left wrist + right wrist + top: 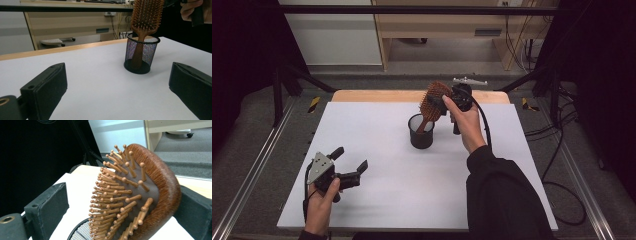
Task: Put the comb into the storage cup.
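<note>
The brown wooden paddle hairbrush with wooden pins (433, 101) stands handle-down in the black wire-mesh cylindrical cup (421, 131), its handle inside the cup and its oval head rising above the rim, tilted toward the right hand-held gripper (443, 102). The cup sits on the white bench (412, 185) a little beyond the middle, toward the far edge. In the right gripper view the brush head (140, 195) lies between the two black jaws: its rounded back edge is against or just beside the jaw on the right of that view, while the pins stand clear of the other jaw, with open space between. The jaws are spread wide around the head and do not clamp it. The person's right hand (467, 122), in a black sleeve, holds this hand-held gripper level with the brush head, above and to the right of the cup. The left hand-held gripper (349, 162) rests low at the near left of the bench, well apart from the cup, held in the person's left hand (323, 197); its jaws are wide apart with nothing between them, and its own view looks across the bare bench toward the cup (141, 53) and brush (147, 15).
</note>
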`<control>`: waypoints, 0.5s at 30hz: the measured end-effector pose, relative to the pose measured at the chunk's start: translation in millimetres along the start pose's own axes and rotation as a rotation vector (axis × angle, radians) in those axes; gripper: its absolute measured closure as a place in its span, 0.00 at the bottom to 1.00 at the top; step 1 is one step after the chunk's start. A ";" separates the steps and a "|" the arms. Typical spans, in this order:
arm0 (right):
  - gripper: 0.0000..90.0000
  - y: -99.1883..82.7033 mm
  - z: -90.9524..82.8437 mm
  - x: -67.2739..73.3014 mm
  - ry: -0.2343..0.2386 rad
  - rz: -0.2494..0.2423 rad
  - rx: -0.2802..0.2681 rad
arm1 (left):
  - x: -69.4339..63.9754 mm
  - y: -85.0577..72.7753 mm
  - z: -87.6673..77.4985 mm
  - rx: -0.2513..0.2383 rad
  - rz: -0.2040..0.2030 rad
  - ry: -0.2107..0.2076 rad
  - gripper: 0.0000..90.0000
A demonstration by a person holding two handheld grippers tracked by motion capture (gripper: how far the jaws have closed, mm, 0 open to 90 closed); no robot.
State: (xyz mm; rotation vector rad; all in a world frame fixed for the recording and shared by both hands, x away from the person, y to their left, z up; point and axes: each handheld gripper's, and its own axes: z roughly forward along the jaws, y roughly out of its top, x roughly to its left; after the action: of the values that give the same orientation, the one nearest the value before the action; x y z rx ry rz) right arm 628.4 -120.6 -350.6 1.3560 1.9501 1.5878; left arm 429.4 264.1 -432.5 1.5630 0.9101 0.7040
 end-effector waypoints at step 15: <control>0.07 6.7 -21.0 1.2 -0.031 -0.024 -0.093 | 0.0 -0.1 0.1 0.001 0.000 0.002 0.02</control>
State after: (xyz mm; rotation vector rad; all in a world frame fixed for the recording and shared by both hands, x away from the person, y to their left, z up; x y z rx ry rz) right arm 616.1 -132.8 -336.8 1.3074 1.8438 1.6156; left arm 429.5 264.1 -432.6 1.5632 0.9117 0.7060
